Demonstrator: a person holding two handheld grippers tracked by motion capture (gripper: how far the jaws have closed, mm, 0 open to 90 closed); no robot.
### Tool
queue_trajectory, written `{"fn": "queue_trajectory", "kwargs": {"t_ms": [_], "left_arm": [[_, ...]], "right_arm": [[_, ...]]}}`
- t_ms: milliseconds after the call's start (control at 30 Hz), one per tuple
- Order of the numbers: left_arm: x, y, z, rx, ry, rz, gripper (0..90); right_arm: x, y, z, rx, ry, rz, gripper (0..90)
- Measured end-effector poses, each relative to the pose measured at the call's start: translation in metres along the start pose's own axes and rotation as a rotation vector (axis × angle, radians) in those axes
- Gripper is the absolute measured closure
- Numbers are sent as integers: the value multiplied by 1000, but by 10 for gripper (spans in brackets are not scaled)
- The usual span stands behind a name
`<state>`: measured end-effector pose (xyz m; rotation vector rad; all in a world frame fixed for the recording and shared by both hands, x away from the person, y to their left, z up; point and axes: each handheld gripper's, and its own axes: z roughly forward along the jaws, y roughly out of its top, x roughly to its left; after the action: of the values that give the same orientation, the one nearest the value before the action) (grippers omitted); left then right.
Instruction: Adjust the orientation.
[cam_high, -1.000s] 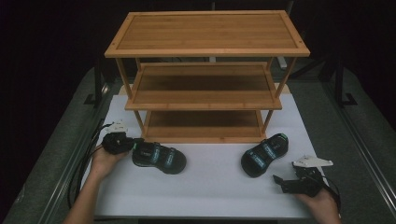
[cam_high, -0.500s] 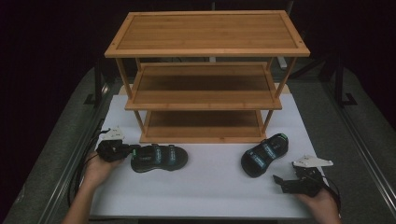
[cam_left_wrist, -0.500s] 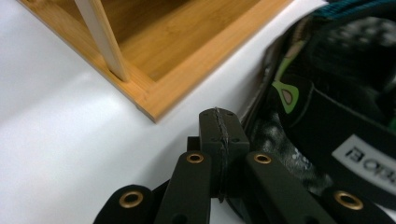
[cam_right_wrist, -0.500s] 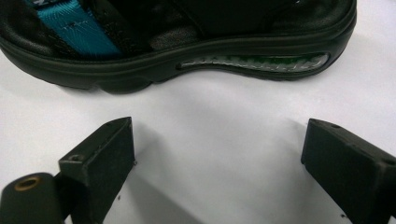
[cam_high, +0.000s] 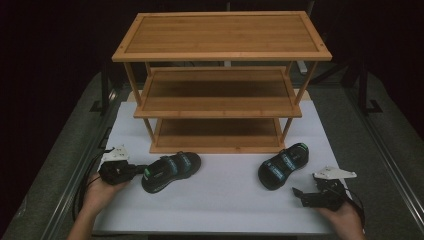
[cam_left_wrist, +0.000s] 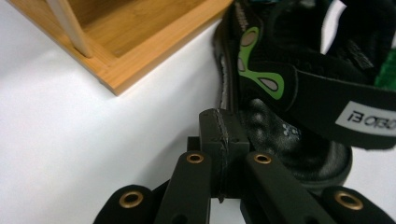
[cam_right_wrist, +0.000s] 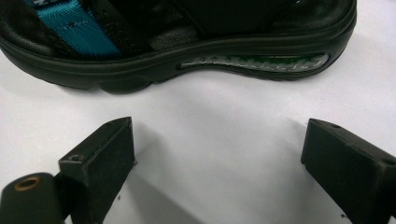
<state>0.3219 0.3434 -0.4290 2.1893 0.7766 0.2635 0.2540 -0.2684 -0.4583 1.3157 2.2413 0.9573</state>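
On the white bench (cam_high: 220, 200) sit two dark sandals, in front of a wooden rack (cam_high: 220, 85) with three shelves. My left gripper (cam_high: 134, 170) is at the heel of the left sandal (cam_high: 171, 171). In the left gripper view its jaws are pressed together, tip right against the sandal's heel end, and I cannot tell if they pinch any part of it. This sandal lies near the rack's bottom left corner. My right gripper (cam_high: 300, 196) rests on the bench just beside the right sandal (cam_high: 283, 166), not touching it. Its jaws are spread wide, with bare white bench between them and the sandal's side just ahead.
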Motion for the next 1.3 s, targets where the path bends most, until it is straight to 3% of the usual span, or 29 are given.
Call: {"fn": "queue_trajectory", "kwargs": {"t_ms": [267,300,533,700,867,933,1300], "left_arm": [[-21,-4,-2,10,-34,30,900],[-26,-6,-2,-1,-61,19,900],[-41,-7,1,-8,-118,25,900],[-51,-2,6,4,-165,51,900],[-53,0,6,3,-164,62,900],[-51,3,-2,-25,-152,59,900],[-44,25,-27,-93,-131,26,596]], "right_arm": [[0,0,0,1,0,2,89],[0,0,0,1,0,1,89],[0,0,0,1,0,2,89],[0,0,0,1,0,2,89],[0,0,0,1,0,2,89],[0,0,0,1,0,2,89],[0,0,0,-1,0,-2,89]]}}
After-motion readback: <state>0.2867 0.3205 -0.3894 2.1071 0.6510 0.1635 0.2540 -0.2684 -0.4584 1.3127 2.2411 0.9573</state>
